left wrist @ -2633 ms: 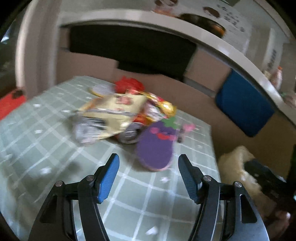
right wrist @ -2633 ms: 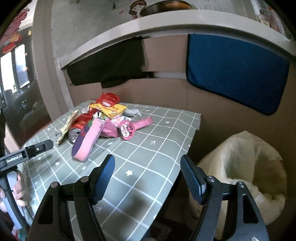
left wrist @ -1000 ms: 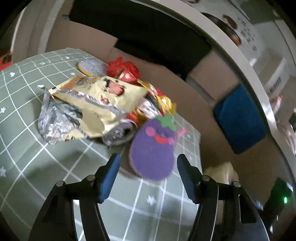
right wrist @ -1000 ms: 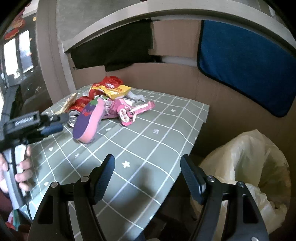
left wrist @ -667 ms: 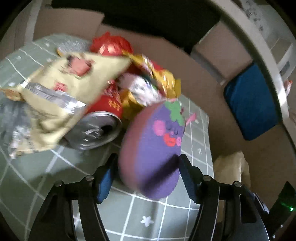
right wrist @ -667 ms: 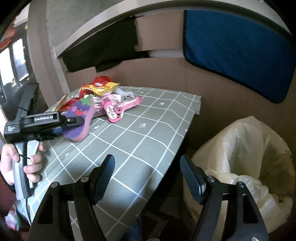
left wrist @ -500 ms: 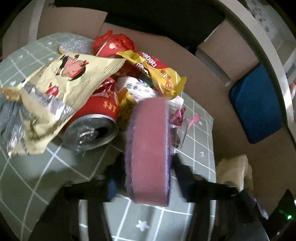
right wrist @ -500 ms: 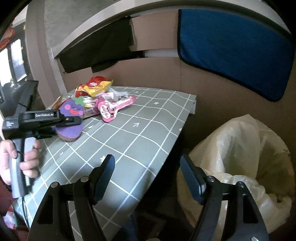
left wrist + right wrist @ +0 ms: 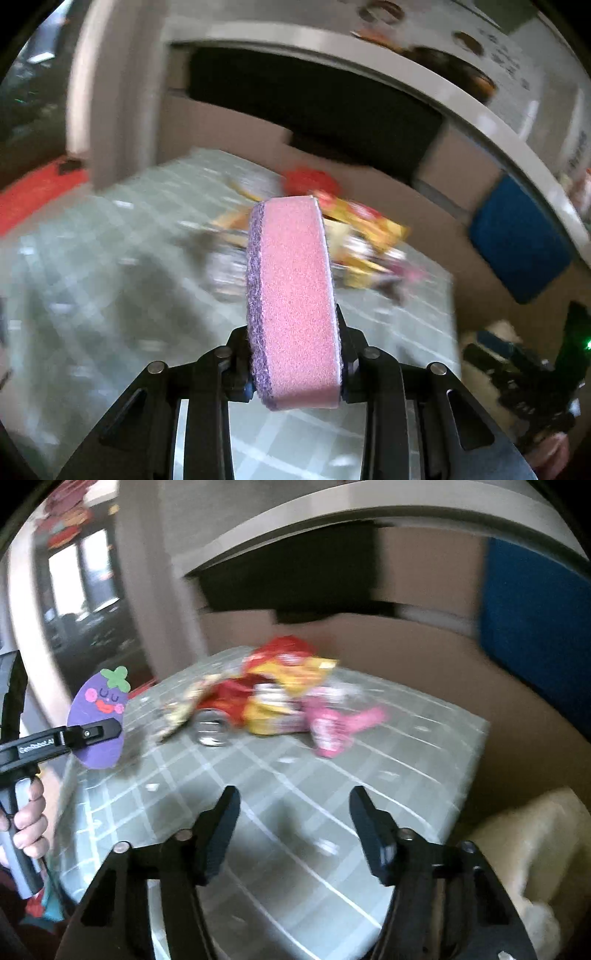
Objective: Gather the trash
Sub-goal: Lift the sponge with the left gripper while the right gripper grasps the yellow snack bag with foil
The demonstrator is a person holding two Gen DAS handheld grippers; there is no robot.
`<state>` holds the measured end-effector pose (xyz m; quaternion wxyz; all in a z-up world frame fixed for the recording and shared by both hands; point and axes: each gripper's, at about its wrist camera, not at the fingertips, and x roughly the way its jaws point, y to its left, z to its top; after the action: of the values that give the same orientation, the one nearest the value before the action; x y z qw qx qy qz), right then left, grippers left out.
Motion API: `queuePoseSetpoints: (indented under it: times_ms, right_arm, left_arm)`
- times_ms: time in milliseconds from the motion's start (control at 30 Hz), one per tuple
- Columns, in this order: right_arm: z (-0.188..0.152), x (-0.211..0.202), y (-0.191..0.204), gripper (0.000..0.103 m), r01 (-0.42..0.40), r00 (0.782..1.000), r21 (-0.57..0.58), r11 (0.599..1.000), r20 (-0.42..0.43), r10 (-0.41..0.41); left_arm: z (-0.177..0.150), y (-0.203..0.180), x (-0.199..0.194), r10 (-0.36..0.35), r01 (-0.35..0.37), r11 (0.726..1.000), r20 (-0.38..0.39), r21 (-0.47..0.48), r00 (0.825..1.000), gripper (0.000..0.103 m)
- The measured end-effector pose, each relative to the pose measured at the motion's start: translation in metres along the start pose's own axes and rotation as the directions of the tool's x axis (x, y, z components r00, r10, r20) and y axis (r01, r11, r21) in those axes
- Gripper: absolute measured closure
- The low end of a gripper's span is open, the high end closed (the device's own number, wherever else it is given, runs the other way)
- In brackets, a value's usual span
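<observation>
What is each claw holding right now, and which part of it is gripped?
The left claw clamps the eggplant sponge across its flat faces at the lower end, jaws closing. The right claw holds nothing, jaws closing.

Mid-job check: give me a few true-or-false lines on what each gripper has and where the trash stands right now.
1. The left gripper grips the purple eggplant-shaped sponge with a pink foam side. True; its jaws are closing on it.
2. The sponge rests on the table. False: it is lifted off the grey-green checked tablecloth.
3. The right gripper carries a wrapper. False: nothing is between its closing jaws.
4. A silver-ended drink can lies in the pile of snack wrappers. True.
5. The pale plastic bag sits on the table. False: it is beside and below the table's edge.
</observation>
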<state>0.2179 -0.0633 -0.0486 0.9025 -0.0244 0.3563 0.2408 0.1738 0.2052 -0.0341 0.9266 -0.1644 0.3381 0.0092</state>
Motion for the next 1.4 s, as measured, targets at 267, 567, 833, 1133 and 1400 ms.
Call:
queuePoseSetpoints:
  times_ms: [267,567,833,1133,1400]
  right_arm:
    - [0.063,0.047,0.087,0.046,-0.089,0.996,-0.247,0.965,-0.019,0.087]
    - [0.139,0.157,0.145,0.048,-0.117,0.987,-0.398,0.910,-0.149,0.062]
    - [0.118,0.189,0.139,0.048,-0.221,0.939,-0.298,0.929,-0.322,0.120]
    - [0.082,0.183,0.178,0.049,-0.240,0.932,-0.360,0.902,-0.346,0.110]
    - [0.076,0.205,0.198,0.043,-0.254,0.928,-0.284,0.925,-0.342,0.149]
  left_arm:
    - [0.000,0.076,-0.026,0.091,-0.087,0.989,0.026,-0.121,0.996,0.071]
    - [-0.004,0.113,-0.027,0.038,-0.033,0.987,0.026,-0.157,0.999,0.071]
    - [-0.009,0.139,-0.023,0.011,-0.006,0.975,0.022,-0.220,1.000,0.071]
    - [-0.013,0.145,-0.027,0.037,-0.027,0.970,0.038,-0.240,0.999,0.071]
    - [-0.016,0.162,-0.028,0.088,-0.070,0.952,0.046,-0.297,0.995,0.071]
